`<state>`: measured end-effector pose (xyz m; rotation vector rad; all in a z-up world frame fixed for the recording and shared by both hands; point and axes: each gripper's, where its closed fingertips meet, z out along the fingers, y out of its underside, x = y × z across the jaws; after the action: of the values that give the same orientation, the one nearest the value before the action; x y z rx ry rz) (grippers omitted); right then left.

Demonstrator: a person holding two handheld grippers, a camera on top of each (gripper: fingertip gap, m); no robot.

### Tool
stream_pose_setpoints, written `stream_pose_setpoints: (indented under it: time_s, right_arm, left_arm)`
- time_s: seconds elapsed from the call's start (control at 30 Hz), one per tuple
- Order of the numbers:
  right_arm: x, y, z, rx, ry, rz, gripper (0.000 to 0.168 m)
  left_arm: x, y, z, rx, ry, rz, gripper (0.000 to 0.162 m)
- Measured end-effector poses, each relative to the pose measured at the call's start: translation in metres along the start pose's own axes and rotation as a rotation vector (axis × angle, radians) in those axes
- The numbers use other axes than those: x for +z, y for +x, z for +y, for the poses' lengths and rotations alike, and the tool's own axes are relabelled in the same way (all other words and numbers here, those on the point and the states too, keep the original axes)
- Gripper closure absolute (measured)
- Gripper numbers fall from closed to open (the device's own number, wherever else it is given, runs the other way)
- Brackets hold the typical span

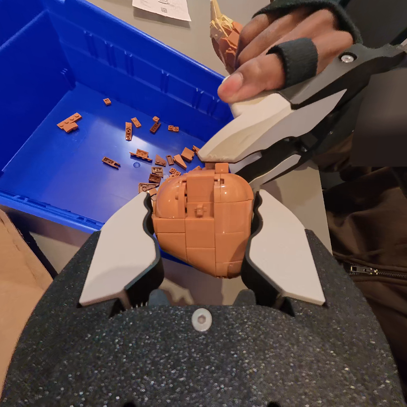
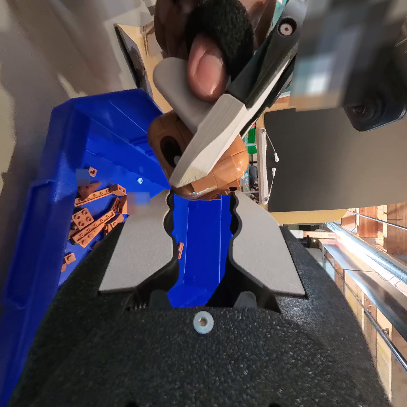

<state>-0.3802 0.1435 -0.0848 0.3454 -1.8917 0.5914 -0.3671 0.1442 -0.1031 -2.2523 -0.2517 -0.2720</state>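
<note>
The left claw (image 1: 202, 222) is clamped on an orange-brown brick-built model (image 1: 204, 222), rounded like a head. It sits mid-frame in the left wrist view, held above the near rim of a blue bin (image 1: 66, 72). Its long axis runs up and down the frame: the narrower end points toward the camera, the broader domed end away.

The right claw (image 1: 211, 157) comes in from the upper right of that view, its pale tip touching a small stud piece on the model's top. A person's hand (image 1: 275, 55) in a fingerless black glove grips it. In its own view the right claw (image 2: 201, 193) stands apart, nothing between the fingers, tips just below the model (image 2: 229, 163).

Loose brown bricks (image 1: 141, 154) lie scattered on the bin floor. A white paper (image 1: 163, 8) lies on the grey surface (image 1: 193, 37) beyond the bin, and brown cardboard (image 1: 19, 264) sits at lower left.

Only the right wrist view shows a dark oval eye (image 2: 170, 147) on the model's side.
</note>
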Motion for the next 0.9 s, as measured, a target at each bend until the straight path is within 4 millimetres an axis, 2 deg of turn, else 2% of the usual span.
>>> stream_pose_setpoints:
  time_s: [0.5,0.53,0.57,0.67,0.73,0.8,0.9]
  right_arm:
    - [0.009,-0.007,0.011,0.073,-0.115,-0.059,0.125]
    - [0.009,-0.008,0.012,0.080,-0.124,-0.062,0.128]
    - [0.008,-0.002,0.017,0.084,-0.149,-0.033,0.168]
    - [-0.002,0.012,0.022,0.180,-0.114,-0.023,0.168]
    - [-0.003,0.009,0.027,0.102,-0.152,-0.023,0.168]
    - [0.000,0.001,0.023,0.078,-0.140,-0.042,0.166]
    - [0.003,0.002,0.017,0.038,-0.104,-0.005,0.140]
  left_arm:
    - [0.004,-0.013,0.003,-0.026,-0.017,-0.064,0.073]
    - [0.004,-0.014,0.003,-0.027,-0.019,-0.067,0.074]
    - [0.004,-0.015,0.005,-0.026,-0.026,-0.073,0.074]
    - [0.005,-0.013,0.008,-0.004,-0.044,-0.073,0.074]
    - [0.006,-0.014,0.006,-0.007,-0.036,-0.073,0.074]
    - [0.006,-0.014,0.005,-0.006,-0.032,-0.071,0.074]
    - [0.005,-0.014,0.006,-0.003,-0.028,-0.062,0.074]
